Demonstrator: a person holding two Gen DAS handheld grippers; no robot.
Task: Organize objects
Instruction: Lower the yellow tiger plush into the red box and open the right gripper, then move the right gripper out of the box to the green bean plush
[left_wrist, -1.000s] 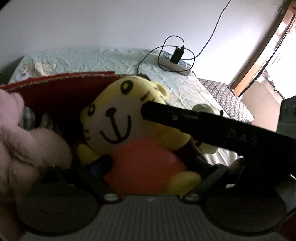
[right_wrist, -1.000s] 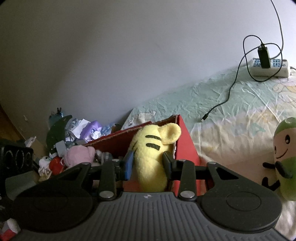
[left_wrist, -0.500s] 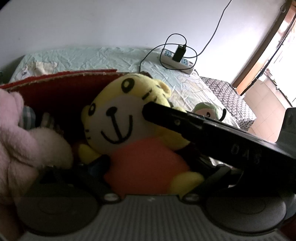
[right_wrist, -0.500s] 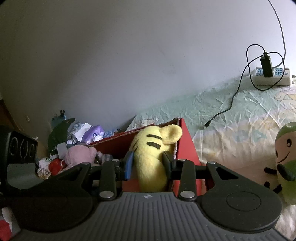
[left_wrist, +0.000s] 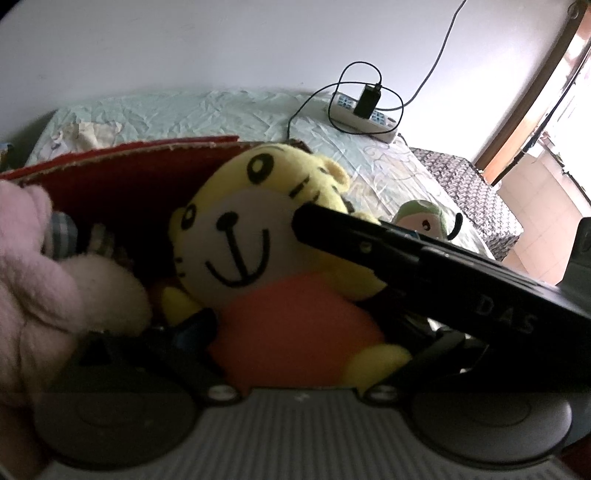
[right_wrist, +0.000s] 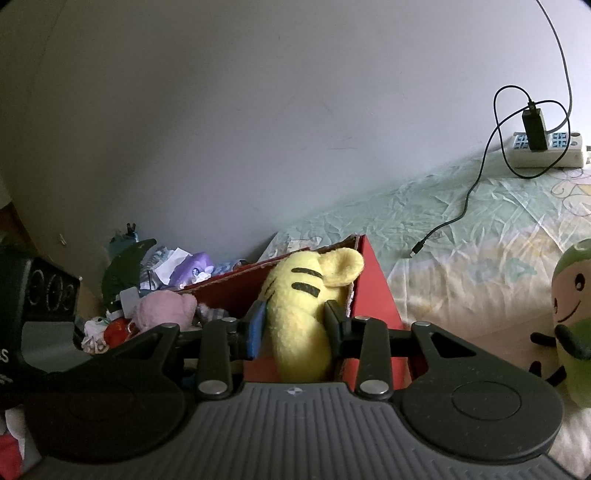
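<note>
Two tools are closed on one tiger plush (right_wrist: 301, 314). The right tool (right_wrist: 295, 325) is clamped on the back of its head; the left tool (left_wrist: 295, 336) is pressed against both sides of its orange body, with the plush's face (left_wrist: 236, 243) turned toward that camera. The plush is held inside the right end of a red box (right_wrist: 373, 291) on the bed (right_wrist: 480, 229). A pink plush (left_wrist: 55, 280) lies in the box's left part. A green plush (right_wrist: 572, 317) stands on the bed, right of the box. A power strip (right_wrist: 546, 149) lies far right.

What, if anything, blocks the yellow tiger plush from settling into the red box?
Nothing visible: the yellow tiger plush, clamped by the right gripper, already sits inside the red box. The pink plush lies beside it.
</note>
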